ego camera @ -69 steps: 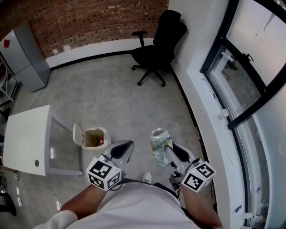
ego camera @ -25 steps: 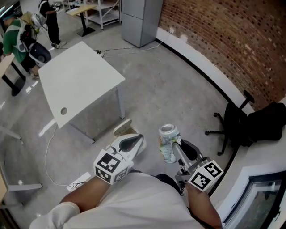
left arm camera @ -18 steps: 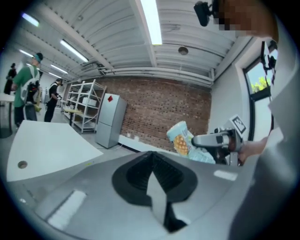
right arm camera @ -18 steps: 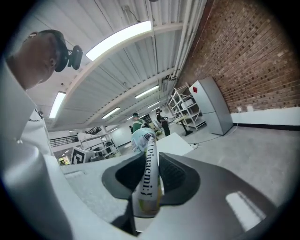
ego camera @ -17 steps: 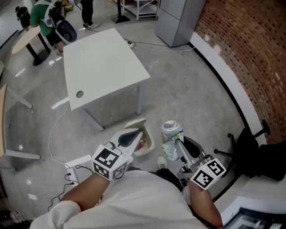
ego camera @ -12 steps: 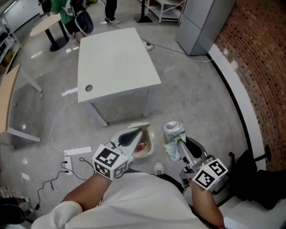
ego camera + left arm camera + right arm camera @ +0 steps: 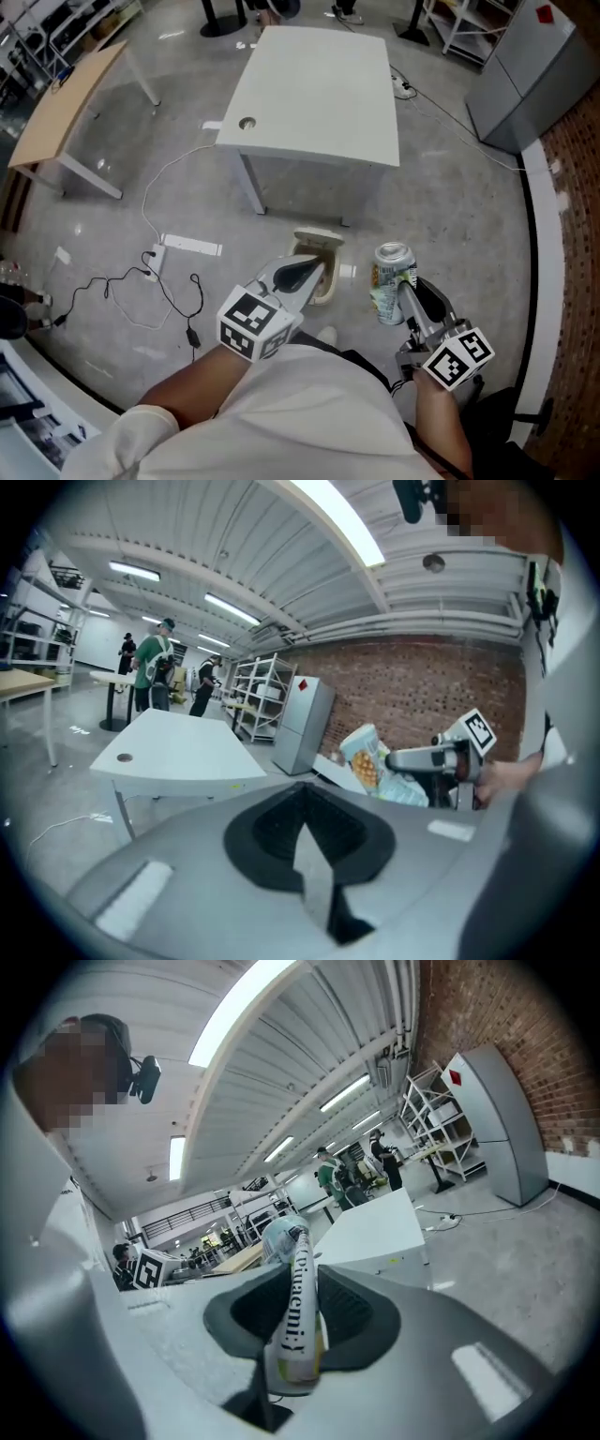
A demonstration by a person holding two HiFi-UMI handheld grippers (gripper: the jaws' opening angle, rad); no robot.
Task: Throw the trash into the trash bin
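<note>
Right gripper [image 7: 404,289]: its fingers [image 7: 353,1314] are clamped on the can, one pad on each side, and it is held over the floor.
Can [image 7: 391,271]: dented, pale with green print, and upright with its silver top up. It sits between the right fingers and its top rises past their tips.
Left gripper [image 7: 305,272]: its fingers [image 7: 270,825] are pressed together with nothing between them. The marker cube sits at the wrist end.
Bin [image 7: 328,255]: small and beige, lid open, standing on the floor. In the head view it lies under and just past the left fingertips, which cover part of it. It is left of the can, near it but apart.
Table [image 7: 319,84]: white, with a round hole near one corner, beyond both pairs of fingers. The bin stands just in front of its near edge.
Floor [image 7: 187,187]: grey concrete, below both grippers.
Power strip [image 7: 190,247]: white, on the floor to the left of the left fingers and well apart from them. Dark cables trail from it toward the person.
Wooden table [image 7: 66,89]: far to the left of the left fingers.
Cabinet [image 7: 530,70]: grey and tall, far beyond the right fingers, beside the brick wall [image 7: 574,216].
People [image 7: 150,663]: seen in the left gripper view, standing far beyond the table, too small to describe further.
</note>
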